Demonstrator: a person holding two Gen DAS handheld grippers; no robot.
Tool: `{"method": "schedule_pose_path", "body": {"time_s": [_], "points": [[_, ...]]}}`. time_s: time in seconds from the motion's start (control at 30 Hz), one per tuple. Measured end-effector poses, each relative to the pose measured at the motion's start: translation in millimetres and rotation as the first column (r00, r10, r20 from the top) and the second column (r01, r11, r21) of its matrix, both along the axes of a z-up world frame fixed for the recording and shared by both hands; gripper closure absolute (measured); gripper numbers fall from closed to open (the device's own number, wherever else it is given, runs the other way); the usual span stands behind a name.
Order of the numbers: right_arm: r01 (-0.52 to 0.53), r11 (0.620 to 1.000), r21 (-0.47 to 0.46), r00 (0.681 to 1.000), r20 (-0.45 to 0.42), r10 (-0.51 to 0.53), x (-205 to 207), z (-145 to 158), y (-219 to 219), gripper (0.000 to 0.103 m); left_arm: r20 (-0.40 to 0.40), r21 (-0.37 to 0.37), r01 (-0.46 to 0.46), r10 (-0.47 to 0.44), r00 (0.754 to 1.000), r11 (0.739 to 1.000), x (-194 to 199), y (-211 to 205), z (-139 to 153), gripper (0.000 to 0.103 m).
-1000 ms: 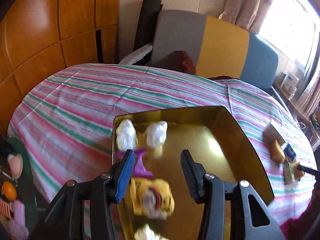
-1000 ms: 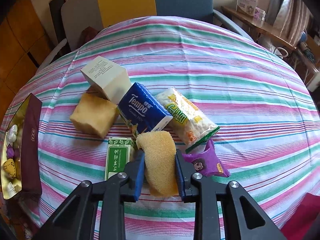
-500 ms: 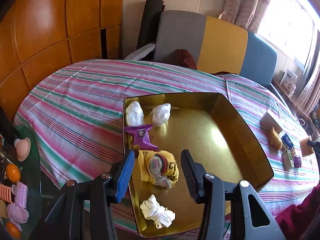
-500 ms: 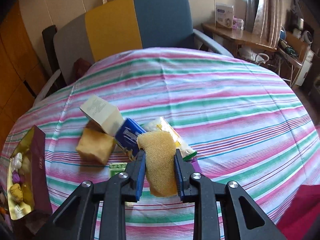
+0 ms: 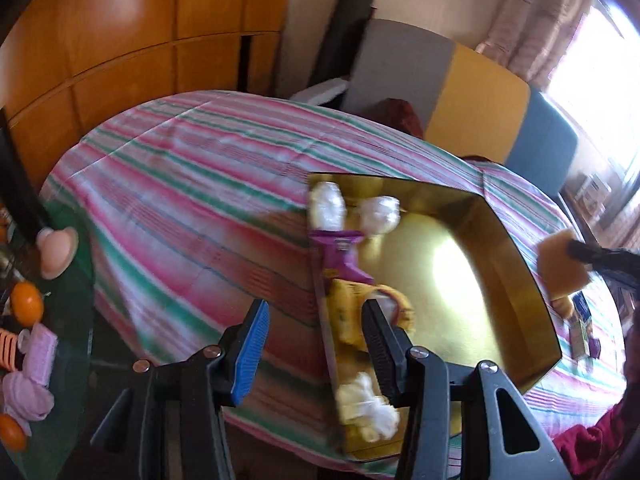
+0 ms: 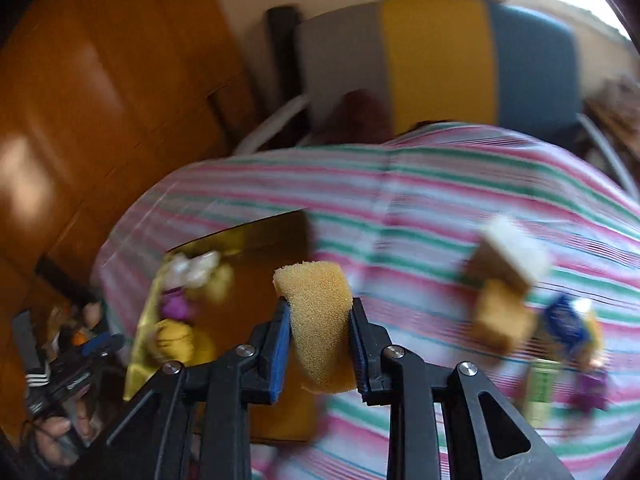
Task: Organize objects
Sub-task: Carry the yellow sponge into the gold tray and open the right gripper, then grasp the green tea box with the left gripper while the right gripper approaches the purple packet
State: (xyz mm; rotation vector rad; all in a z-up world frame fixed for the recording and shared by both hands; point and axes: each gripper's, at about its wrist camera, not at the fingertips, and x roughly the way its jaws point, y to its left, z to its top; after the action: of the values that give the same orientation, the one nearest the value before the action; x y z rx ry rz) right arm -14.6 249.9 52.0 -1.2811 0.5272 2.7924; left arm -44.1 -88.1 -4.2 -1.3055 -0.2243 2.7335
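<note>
Swinging leftward since half a second ago, the right gripper [image 6: 319,334] is now carrying the yellow sponge [image 6: 318,314] over toward the gold tray [image 6: 256,240], where before it was hanging above the pile of packets. Its jaws are pinching the sponge from both sides, the sponge's upper end standing up past the fingertips. From the left wrist view the sponge [image 5: 560,264] is showing just beyond the tray's far right wall [image 5: 516,264], held off the table [image 5: 192,200] by the dark gripper.

The left gripper [image 5: 316,344] is hovering with its jaws spread wide and nothing between them, straddling the near left wall of the tray; earlier it was centred over the tray's contents.

Inside the tray, along its left side, two white wrapped bundles [image 5: 328,208] are lying at the far end, then a purple packet [image 5: 340,252], a yellow pouch [image 5: 352,312] and a white knotted bundle [image 5: 372,404] nearest the camera.

On the striped tablecloth to the right, blurred by motion, a cream box [image 6: 516,252], a tan sponge block [image 6: 500,320], a blue tissue pack [image 6: 568,324], a green carton [image 6: 540,388] and a small purple packet [image 6: 592,392] are sitting close together. A grey, yellow and blue chair [image 6: 436,56] is standing behind the table.
</note>
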Motion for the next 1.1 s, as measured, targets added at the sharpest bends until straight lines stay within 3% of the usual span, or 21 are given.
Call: {"method": "schedule_pose_path", "body": {"time_s": [0.1, 0.27, 0.43, 0.5, 0.57, 0.63, 0.87, 1.1], "points": [[-0.089, 0.995, -0.047, 0.994, 0.055, 0.092, -48, -28, -51, 0.076, 0.007, 0.015, -0.039, 0.039, 0.999, 0.999, 0, -17, -3, 0.055], [-0.124, 0.987, -0.101, 0.974, 0.176, 0.14, -116, -84, -107, 0.075, 0.032, 0.033, -0.061, 0.06, 0.998, 0.998, -3, -29, -11, 0.055], [-0.133, 0.981, -0.142, 0.971, 0.179, 0.157, -140, -105, -130, 0.065, 0.048, 0.043, -0.051, 0.049, 0.998, 0.998, -5, -30, -18, 0.055], [-0.139, 0.979, -0.146, 0.972, 0.172, 0.163, -142, -104, -132, 0.061, 0.051, 0.042, -0.048, 0.046, 0.998, 0.998, -4, -29, -20, 0.055], [-0.142, 0.98, -0.139, 0.975, 0.153, 0.163, -138, -101, -132, 0.044, 0.056, 0.049, -0.047, 0.044, 0.997, 0.998, -5, -29, -21, 0.055], [-0.133, 0.978, -0.159, 0.977, 0.147, 0.157, -134, -99, -125, 0.036, 0.052, 0.05, -0.043, 0.04, 0.998, 0.998, -5, -28, -20, 0.055], [-0.08, 0.988, -0.133, 0.99, 0.106, 0.095, -97, -76, -92, 0.031, 0.05, 0.048, -0.006, 0.004, 0.999, 0.999, -2, -17, -15, 0.055], [-0.03, 0.999, -0.019, 0.996, 0.082, 0.032, -41, -59, -59, 0.029, 0.004, -0.004, 0.089, -0.089, 0.996, 0.996, 5, 21, 2, 0.055]]}}
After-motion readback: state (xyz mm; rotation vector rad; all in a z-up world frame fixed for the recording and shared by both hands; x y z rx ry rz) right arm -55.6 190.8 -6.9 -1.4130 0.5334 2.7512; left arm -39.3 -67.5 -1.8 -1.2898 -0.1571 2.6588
